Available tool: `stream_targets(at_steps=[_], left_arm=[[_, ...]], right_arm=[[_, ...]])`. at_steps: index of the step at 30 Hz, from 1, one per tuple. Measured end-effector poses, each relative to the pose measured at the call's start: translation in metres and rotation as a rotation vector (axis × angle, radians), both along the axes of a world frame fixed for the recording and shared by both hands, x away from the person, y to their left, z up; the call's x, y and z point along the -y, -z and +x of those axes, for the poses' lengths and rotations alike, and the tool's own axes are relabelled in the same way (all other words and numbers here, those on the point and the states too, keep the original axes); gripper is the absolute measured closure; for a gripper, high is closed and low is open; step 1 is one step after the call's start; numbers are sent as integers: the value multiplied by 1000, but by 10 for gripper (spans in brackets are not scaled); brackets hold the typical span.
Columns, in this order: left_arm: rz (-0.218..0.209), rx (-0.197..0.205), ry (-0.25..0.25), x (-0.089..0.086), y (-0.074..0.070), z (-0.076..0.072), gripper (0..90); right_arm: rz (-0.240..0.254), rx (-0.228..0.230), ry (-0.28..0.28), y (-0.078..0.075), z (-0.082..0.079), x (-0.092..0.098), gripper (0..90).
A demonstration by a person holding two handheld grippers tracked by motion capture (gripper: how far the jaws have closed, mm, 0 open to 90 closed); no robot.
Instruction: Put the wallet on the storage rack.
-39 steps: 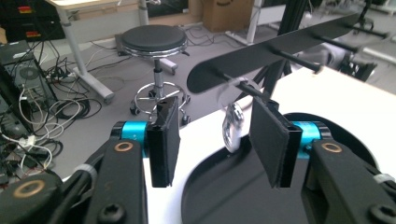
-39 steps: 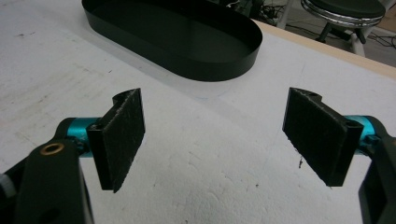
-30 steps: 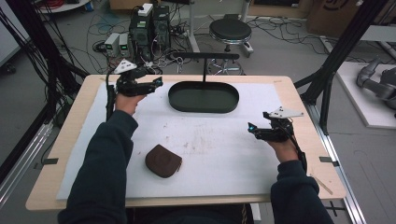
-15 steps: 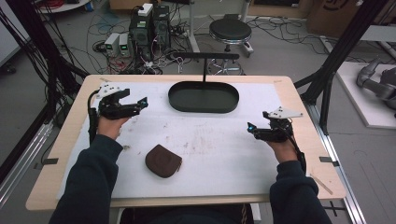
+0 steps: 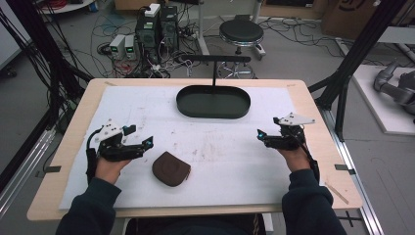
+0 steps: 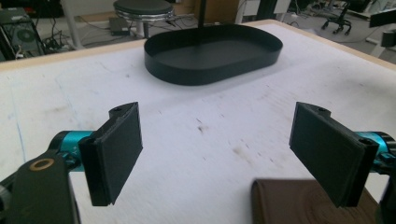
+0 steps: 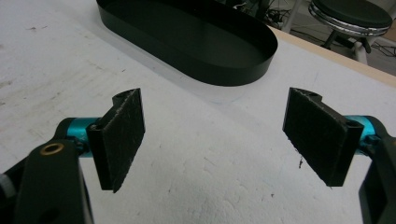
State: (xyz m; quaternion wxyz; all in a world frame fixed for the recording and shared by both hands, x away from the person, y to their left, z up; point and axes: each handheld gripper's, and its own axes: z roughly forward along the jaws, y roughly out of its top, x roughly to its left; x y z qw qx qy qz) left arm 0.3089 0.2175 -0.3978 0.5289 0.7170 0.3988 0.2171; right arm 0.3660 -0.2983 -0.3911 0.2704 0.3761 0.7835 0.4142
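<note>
Both our grippers, left (image 5: 147, 142) and right (image 5: 259, 134), stand released and empty, so the brown pouch (image 5: 171, 168) near the desk's front edge awaits grasping, the black tray (image 5: 213, 102) unfilled.

The high view looks forward and down from above the near table edge. Each gripper view rides low and close over the white mat (image 5: 220, 147), facing far; both share the black oval tray (image 6: 215, 56) at the far side.
</note>
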Motion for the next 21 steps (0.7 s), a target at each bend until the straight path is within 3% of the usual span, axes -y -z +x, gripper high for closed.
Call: stream_targets(at_steps=[4,10,16,18,21], left_arm=[[16,-40,21,7,6,-15,169],[51,-110,82,20,27,-32,169],[100,-212,106,28,41,-31,214],[111,-233,108,32,45,-27,270],[100,-243,104,35,45,-23,282]], right_arm=[[-4,7,-18,-1,-2,-5,212],[-8,9,-28,-2,-1,-9,212],[-12,7,-31,0,0,-10,212],[-12,5,-31,0,0,-11,212],[-15,7,-33,-1,0,-11,212]])
